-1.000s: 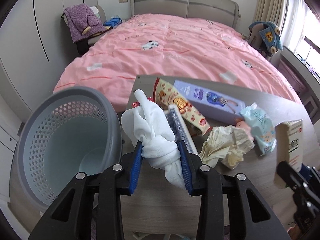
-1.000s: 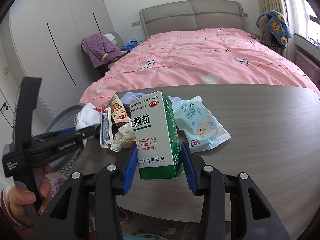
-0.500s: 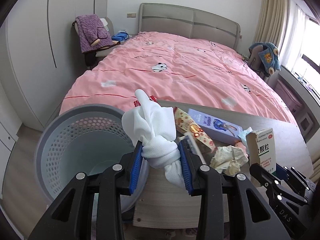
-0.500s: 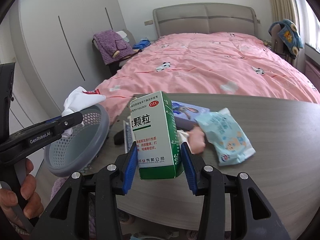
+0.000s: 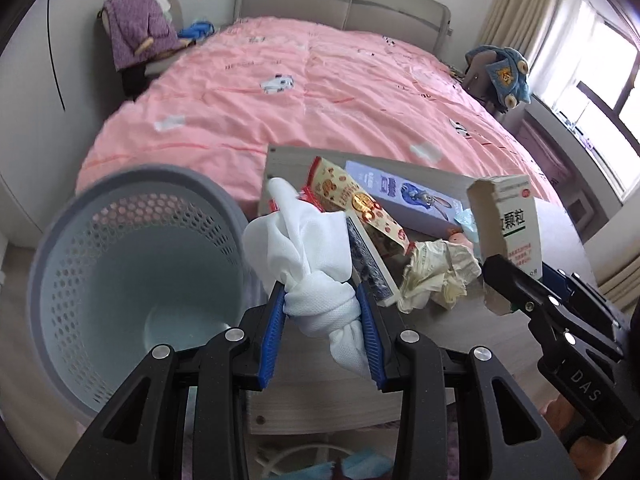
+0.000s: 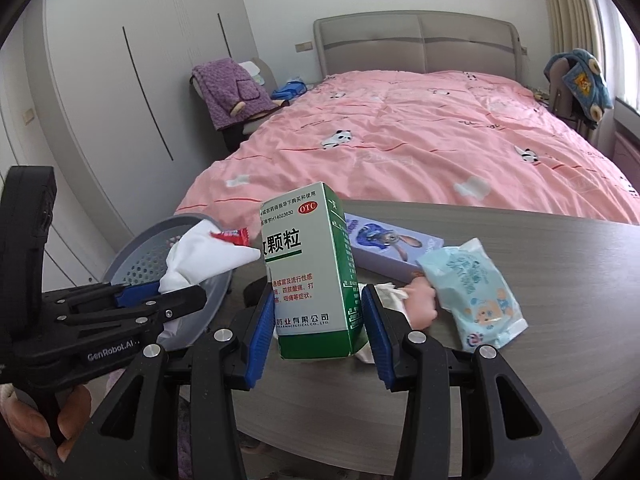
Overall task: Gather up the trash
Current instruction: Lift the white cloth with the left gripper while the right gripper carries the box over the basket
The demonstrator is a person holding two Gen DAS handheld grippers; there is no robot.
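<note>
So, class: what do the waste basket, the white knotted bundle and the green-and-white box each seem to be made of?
Waste basket: moulded plastic, matt grey, with regular punched holes in its wall.
White knotted bundle: looks like woven or non-woven cloth; fine dimpled texture, soft folds, tied in a knot.
Green-and-white box: printed cardboard with a slight sheen; sharp creased edges and an open flap.

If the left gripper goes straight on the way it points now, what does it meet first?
Probably the flat blue-patterned packet on the table, just beyond the knotted white cloth that the left gripper holds; depth is uncertain.
</note>
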